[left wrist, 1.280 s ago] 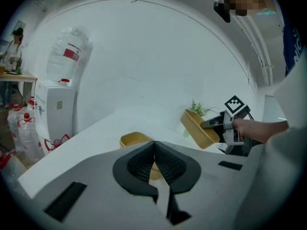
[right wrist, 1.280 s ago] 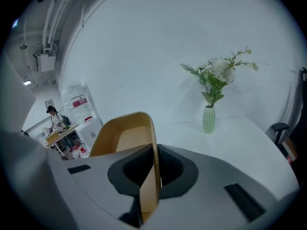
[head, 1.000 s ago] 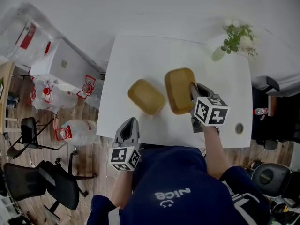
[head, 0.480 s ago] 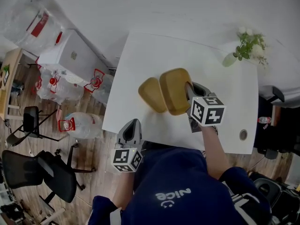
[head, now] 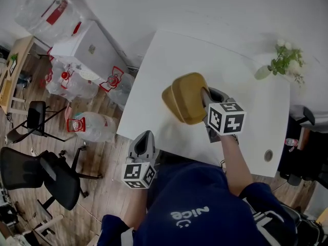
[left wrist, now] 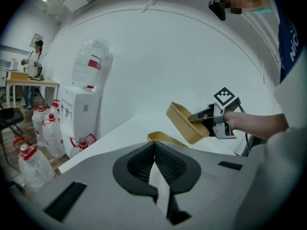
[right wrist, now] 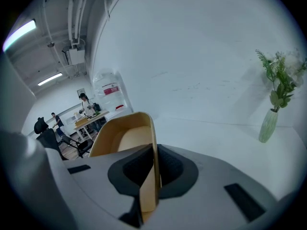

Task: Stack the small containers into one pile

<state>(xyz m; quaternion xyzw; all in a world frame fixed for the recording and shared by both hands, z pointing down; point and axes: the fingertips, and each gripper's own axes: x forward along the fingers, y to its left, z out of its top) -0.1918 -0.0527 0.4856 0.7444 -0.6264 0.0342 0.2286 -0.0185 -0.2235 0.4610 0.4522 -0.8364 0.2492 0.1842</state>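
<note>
We pinch one container by its wall in our right gripper, tilted over the other container toward the table's left edge, while our left gripper, jaws pressed together, hovers at the near edge.

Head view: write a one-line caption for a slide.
Right gripper holds a tan container by its rim, tilted over a second container on the table; left gripper, shut, hovers at its edge.
</note>
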